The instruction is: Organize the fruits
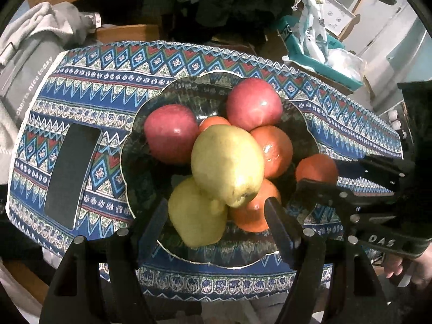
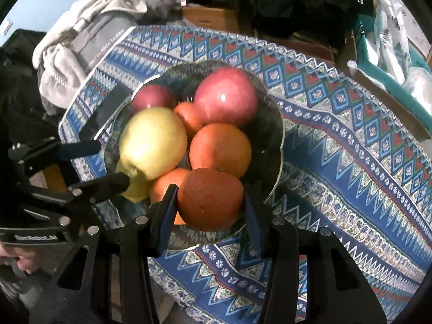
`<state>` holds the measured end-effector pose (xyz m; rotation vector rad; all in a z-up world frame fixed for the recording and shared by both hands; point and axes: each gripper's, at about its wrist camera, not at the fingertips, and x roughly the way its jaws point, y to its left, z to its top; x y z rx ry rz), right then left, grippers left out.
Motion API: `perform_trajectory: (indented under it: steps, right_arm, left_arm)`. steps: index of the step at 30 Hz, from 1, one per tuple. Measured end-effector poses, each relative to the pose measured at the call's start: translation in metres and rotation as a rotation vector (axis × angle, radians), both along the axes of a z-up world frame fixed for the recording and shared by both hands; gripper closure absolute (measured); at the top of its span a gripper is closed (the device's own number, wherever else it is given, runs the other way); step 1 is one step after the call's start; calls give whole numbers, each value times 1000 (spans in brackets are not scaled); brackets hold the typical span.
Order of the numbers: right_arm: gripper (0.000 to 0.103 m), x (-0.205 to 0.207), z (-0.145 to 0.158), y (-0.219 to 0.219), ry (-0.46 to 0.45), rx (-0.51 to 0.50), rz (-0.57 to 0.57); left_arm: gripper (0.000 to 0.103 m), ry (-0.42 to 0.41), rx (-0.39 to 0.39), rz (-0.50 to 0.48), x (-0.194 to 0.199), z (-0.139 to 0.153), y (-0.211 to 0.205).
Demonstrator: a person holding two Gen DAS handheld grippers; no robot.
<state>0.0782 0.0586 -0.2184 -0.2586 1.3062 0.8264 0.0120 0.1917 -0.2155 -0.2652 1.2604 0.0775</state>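
A dark glass bowl (image 1: 151, 102) on a patterned blue cloth holds two red apples (image 1: 253, 104), two yellow-green pears (image 1: 226, 162) and several oranges (image 1: 275, 151). My left gripper (image 1: 216, 218) is open, its fingers on either side of the lower pear (image 1: 197, 216) without closing on it. My right gripper (image 2: 210, 202) is shut on an orange (image 2: 210, 198) at the bowl's near rim (image 2: 278, 145). The same orange shows in the left wrist view (image 1: 316, 168) between the right fingers.
A black phone (image 1: 71, 175) lies on the cloth (image 1: 108, 62) left of the bowl. Grey clothing (image 1: 35, 35) is piled at the table's far left. A teal box with plastic bags (image 1: 321, 48) stands beyond the far right edge.
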Motion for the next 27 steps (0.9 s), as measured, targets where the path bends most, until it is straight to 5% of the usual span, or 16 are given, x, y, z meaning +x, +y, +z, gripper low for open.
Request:
perform_trajectory:
  steps: [12,27]
  right_arm:
    - [55,5,22,-11,-27,45,-43]
    - [51,-1,109,-45,-186,109,-123]
  left_arm:
    - [28,-16,28,-32,-6,14,-12]
    - [26,-156,69,-19,-13,70,-18]
